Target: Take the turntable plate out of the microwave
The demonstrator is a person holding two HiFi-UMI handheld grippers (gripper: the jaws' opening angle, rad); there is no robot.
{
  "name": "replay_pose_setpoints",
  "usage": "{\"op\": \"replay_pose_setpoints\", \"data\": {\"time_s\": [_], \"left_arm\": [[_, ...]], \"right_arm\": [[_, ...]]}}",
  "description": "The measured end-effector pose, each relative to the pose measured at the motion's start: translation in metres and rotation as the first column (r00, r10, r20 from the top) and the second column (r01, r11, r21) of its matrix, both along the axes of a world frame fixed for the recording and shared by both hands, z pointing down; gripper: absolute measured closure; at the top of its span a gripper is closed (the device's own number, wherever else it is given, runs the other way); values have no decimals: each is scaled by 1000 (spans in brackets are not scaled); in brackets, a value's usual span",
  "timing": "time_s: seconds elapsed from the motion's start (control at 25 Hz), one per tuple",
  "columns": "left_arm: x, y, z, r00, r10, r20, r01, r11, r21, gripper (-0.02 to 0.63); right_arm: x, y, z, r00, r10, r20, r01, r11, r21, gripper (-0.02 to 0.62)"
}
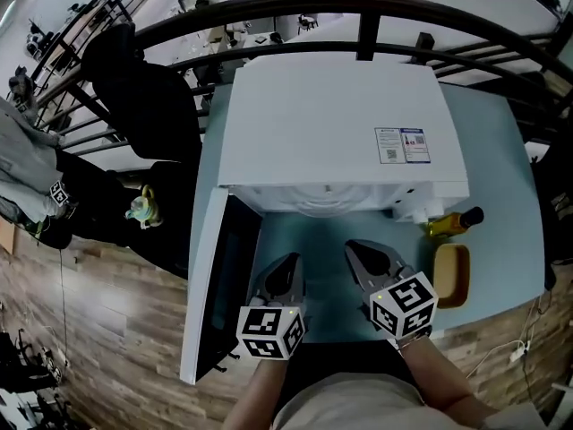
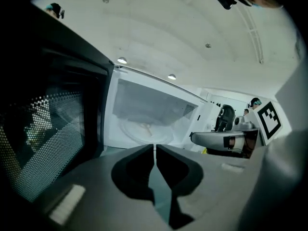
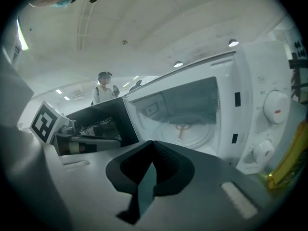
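The turntable plate [image 2: 131, 129] lies flat on the floor of the microwave [image 1: 340, 124] cavity, straight ahead of both sets of fingers and beyond their tips. A tan hub [image 3: 182, 129] shows through its centre, so the plate is clear and presumably glass. The door [image 1: 218, 280] stands open just to the left of the left gripper [image 1: 285, 265], and nothing blocks the cavity mouth ahead of the fingertips. The left gripper's fingers [image 2: 134, 163] are closed together, with only a hairline seam between them and nothing in it. The right gripper [image 1: 365, 253] likewise has its fingers [image 3: 168, 162] shut and empty. Both grippers sit over the bench [image 1: 501, 150], short of the cavity and clear of the plate. Handling assessment: expect the plate to be rigid, fairly heavy for its thickness, smooth enough to slip between hard fingers, and liable to chip or shatter if it is dropped or knocked against the cavity wall. Both pairs of fingers would have to open before any grasp. The recommended hold is on the raised rim at the edge nearest the fingertips, with one gripper on each side of centre so that the load is shared and the plate stays level. It probably seats on the hub, so it is likely to need lifting clear before it is drawn outward. A yellow bottle [image 1: 452, 223] and a tan tray [image 1: 452, 274] stand on the bench to the right of the right fingers. Keep the plate's exit path away from them.
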State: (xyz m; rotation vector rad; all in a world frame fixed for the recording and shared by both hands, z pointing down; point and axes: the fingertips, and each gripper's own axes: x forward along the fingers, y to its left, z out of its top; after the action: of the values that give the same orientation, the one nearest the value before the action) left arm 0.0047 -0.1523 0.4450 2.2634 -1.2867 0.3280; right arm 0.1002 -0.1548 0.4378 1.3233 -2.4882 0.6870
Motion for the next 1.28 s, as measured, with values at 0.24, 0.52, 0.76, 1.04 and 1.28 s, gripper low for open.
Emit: {"op": "replay_pose_setpoints", "data": {"time_s": [0.24, 0.52, 0.76, 1.04, 1.28], "left_arm": [[1, -8, 14, 1000, 11, -1, -11, 1000, -24, 595], [4, -14, 33, 1000, 12, 16, -12, 999, -47, 595], [10, -20, 47, 999, 23, 24, -22, 998, -64, 595], [12, -23, 59, 998, 33, 49, -29, 997, -78, 595], [12, -25, 69, 997, 49, 55, -43, 995, -93, 595]], "right_arm": [[0, -10, 16, 999, 19, -25, -20, 1000, -24, 583], [-2, -14, 39, 999, 33, -20, -35, 997, -75, 583], [-5, -20, 57, 999, 40, 11, -38, 990, -137, 527], [4, -45, 64, 967, 178, 182, -137, 967, -217, 497], [0, -59, 76, 940, 225, 255, -149, 946, -287, 431]]}}
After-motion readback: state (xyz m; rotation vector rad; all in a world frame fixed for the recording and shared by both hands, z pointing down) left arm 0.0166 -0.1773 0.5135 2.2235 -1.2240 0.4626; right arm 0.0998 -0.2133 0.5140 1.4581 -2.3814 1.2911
